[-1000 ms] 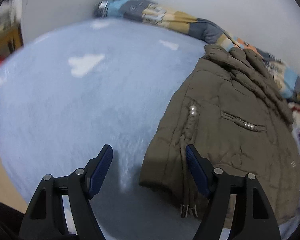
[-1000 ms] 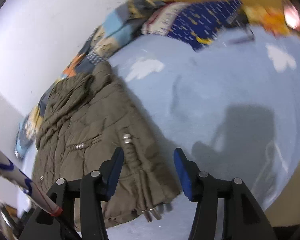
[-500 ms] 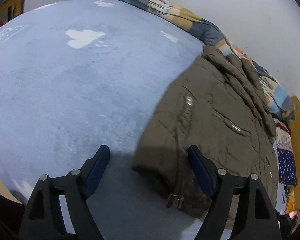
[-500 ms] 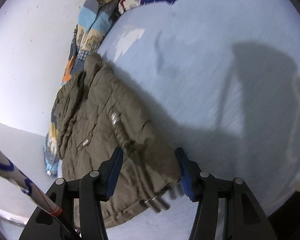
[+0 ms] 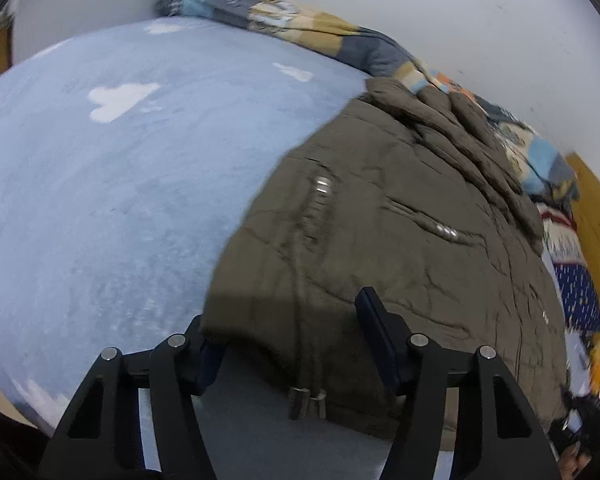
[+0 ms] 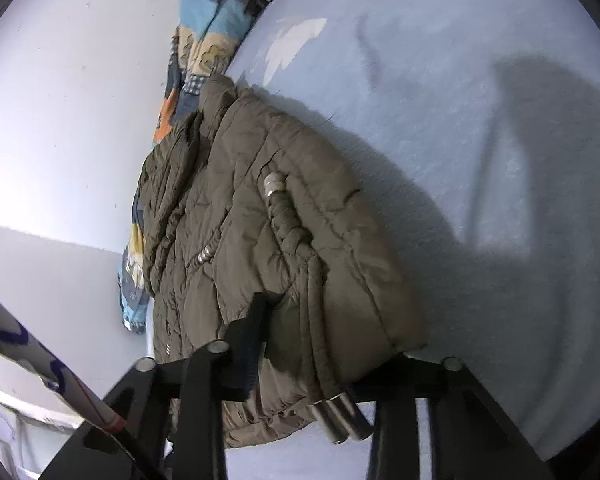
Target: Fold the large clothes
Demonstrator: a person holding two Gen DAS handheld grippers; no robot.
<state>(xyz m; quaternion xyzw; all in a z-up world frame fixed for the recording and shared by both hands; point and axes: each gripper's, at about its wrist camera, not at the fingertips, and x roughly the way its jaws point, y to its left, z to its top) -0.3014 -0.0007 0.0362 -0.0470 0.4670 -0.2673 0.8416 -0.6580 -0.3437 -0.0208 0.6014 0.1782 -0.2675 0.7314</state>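
Pale blue bedding (image 5: 120, 208) is spread under the olive jacket (image 5: 380, 240), which lies against the wall-side quilt (image 5: 300, 32). The near hem is straddled by the left gripper (image 5: 292, 340) and right gripper (image 6: 332, 344), both spread wide. Only the slippery top layer may be caught, or the dangling drawcords (image 6: 336, 420) snagged.

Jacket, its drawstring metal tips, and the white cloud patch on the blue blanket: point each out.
jacket (image 5: 380, 216), left wrist view, quilted front panel.
drawstring metal tips (image 6: 342, 420), right wrist view, silver ends.
white cloud patch (image 5: 118, 98), left wrist view, patch middle.
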